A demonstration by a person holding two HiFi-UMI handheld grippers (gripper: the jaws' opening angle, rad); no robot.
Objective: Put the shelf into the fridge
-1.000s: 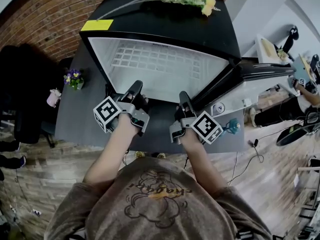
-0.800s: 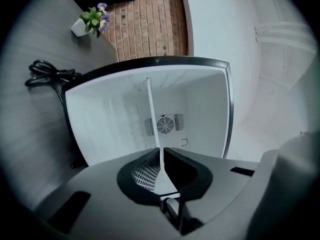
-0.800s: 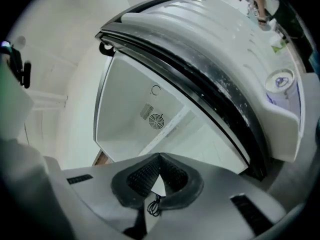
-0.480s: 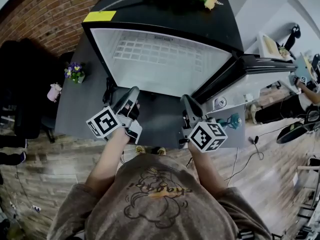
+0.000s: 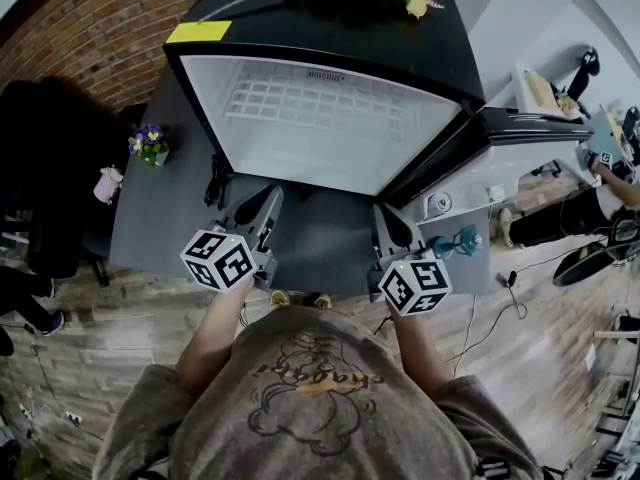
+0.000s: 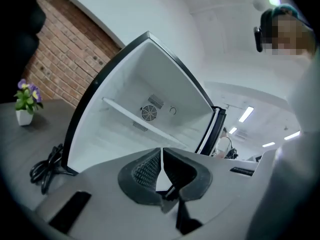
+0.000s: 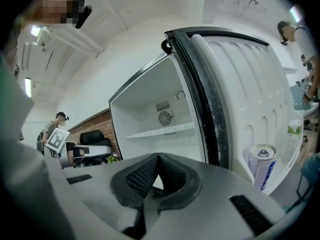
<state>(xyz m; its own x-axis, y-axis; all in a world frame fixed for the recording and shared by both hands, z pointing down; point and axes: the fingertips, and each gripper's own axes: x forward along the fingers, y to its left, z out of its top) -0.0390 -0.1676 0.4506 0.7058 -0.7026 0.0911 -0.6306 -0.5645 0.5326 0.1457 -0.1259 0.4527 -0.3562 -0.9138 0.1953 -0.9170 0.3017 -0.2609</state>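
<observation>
Shelf (image 5: 310, 108) of white wire grid spans the black fridge (image 5: 330, 38).

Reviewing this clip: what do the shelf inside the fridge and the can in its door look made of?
Shelf: white-coated wire, probably metal; from above it shows as an open grid of thin bars. Can: apparently aluminium, printed white and blue, with a bare silvery top and pull tab.

The left gripper (image 5: 268, 196) and right gripper (image 5: 384, 215) are grey, with black ribbed pads (image 6: 146, 172) at the tips and a white cube (image 5: 218, 260) bearing black square markers at the rear. The shirt (image 5: 310, 393) is grey-brown with a cartoon print.
</observation>
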